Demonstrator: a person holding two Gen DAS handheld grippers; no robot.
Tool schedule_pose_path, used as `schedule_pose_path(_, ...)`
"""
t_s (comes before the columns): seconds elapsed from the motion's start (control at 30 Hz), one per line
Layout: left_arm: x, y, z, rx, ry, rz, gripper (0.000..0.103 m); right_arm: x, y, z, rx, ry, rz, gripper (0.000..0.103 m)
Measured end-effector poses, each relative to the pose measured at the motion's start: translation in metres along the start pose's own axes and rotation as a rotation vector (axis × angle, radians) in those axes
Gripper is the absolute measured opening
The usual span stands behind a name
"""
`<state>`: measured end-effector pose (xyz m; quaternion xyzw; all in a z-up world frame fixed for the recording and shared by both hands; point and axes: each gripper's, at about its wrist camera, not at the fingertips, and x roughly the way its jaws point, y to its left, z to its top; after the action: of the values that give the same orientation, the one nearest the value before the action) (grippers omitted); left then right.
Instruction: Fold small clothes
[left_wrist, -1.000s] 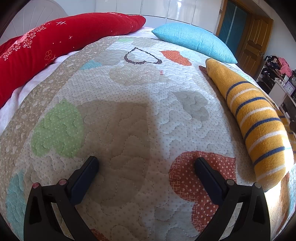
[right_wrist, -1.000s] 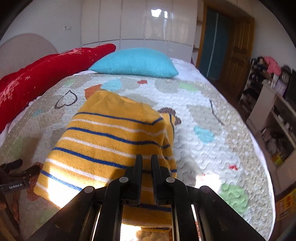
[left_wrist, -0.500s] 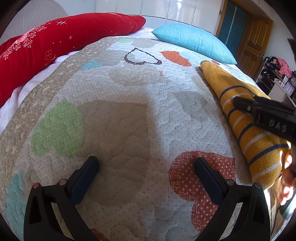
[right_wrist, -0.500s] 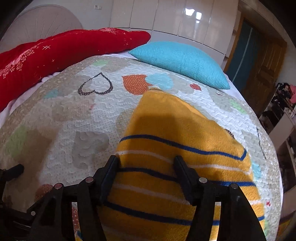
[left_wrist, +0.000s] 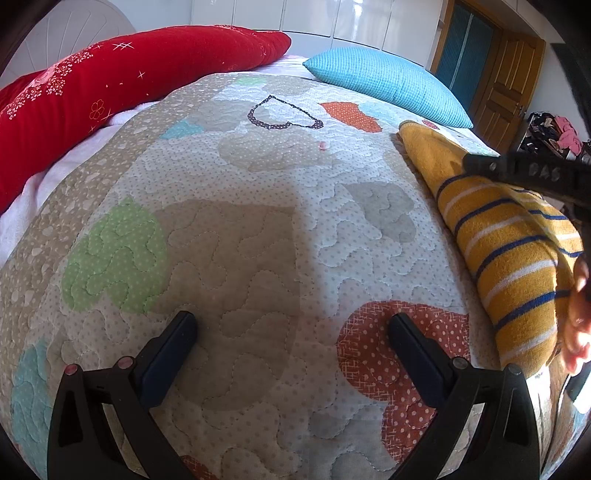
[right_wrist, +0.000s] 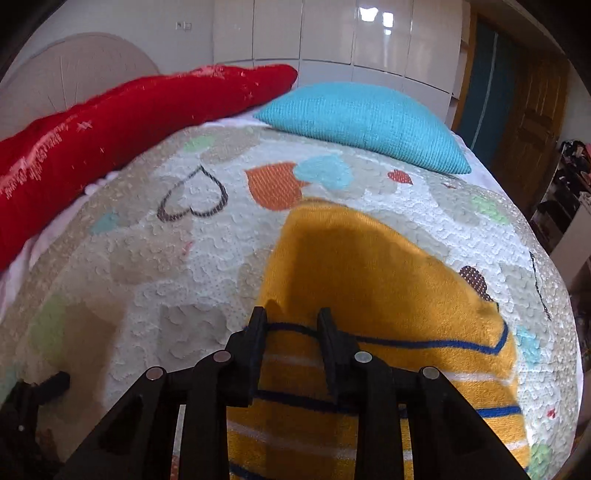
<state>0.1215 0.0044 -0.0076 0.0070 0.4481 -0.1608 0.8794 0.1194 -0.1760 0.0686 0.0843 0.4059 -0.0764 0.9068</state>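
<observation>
The right gripper (right_wrist: 291, 325) has just been closing, its jaws now pinching a fold of the yellow top (right_wrist: 388, 295) lying on the bed (right_wrist: 166, 277). It should hold tight and lift slowly. The left gripper (left_wrist: 291, 328) waits wide open, empty.

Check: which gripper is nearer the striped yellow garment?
Right. The right gripper straddles the garment edge, jaws just closing. The left gripper sits open on the quilt beside it.

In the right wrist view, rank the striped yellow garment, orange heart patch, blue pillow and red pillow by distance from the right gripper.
1. Striped yellow garment, between the right gripper fingers.
2. Orange heart patch, just beyond the garment.
3. Blue pillow and red pillow, far end: too close to call.
</observation>
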Motion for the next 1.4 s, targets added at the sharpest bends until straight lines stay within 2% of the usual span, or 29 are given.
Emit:
schedule_pose_path(0.07,0.000,0.000,0.000,-0.001,0.000,-0.001,0.103,-0.017,-0.017,0.004,0.031,-0.051,-0.031,0.037)
schedule_pose_path(0.1,0.000,0.000,0.000,-0.001,0.000,-0.001,0.103,-0.018,-0.029,0.005,0.047,-0.054,-0.054,0.047)
schedule_pose_path(0.13,0.000,0.000,0.000,0.000,0.000,0.000,0.103,-0.014,-0.041,0.004,0.064,-0.034,-0.076,0.049)
schedule_pose_path(0.23,0.000,0.000,0.000,-0.001,0.000,-0.002,0.103,0.008,-0.089,-0.009,0.129,0.068,-0.206,0.051)
schedule_pose_path(0.33,0.000,0.000,0.000,0.001,0.000,0.001,0.103,-0.005,-0.139,-0.027,0.289,0.051,-0.262,0.057)
schedule_pose_path(0.43,0.001,0.000,0.000,0.000,0.000,0.001,0.103,-0.035,-0.160,-0.042,0.391,0.003,-0.221,0.057)
schedule_pose_path(0.63,0.001,0.000,-0.001,0.004,0.001,0.007,0.103,-0.088,-0.151,-0.086,0.394,-0.063,-0.137,0.059)
schedule_pose_path(0.77,0.002,-0.001,-0.001,0.010,0.003,0.016,0.103,-0.100,-0.136,-0.107,0.342,-0.096,-0.124,0.059)
schedule_pose_path(0.87,0.002,-0.001,-0.001,0.014,0.004,0.021,0.103,-0.082,-0.130,-0.122,0.326,-0.030,-0.113,0.060)
schedule_pose_path(0.93,0.002,-0.002,-0.001,0.015,0.004,0.023,0.103,-0.072,-0.138,-0.135,0.382,0.012,-0.086,0.064)
schedule_pose_path(1.0,0.002,-0.002,-0.001,0.016,0.004,0.023,0.103,-0.075,-0.150,-0.142,0.446,0.010,-0.061,0.067)
schedule_pose_path(1.07,0.002,-0.002,-0.001,0.018,0.005,0.026,0.103,-0.086,-0.153,-0.143,0.455,-0.008,-0.099,0.067)
schedule_pose_path(1.17,0.002,-0.002,-0.001,0.019,0.005,0.027,0.103,-0.110,-0.138,-0.132,0.385,-0.093,-0.159,0.067)
schedule_pose_path(1.3,0.002,-0.002,-0.001,0.019,0.005,0.027,0.103,-0.123,-0.103,-0.109,0.301,-0.184,-0.108,0.067)
schedule_pose_path(1.4,0.002,-0.002,-0.001,0.018,0.005,0.026,0.103,-0.108,-0.073,-0.093,0.220,-0.189,-0.095,0.067)
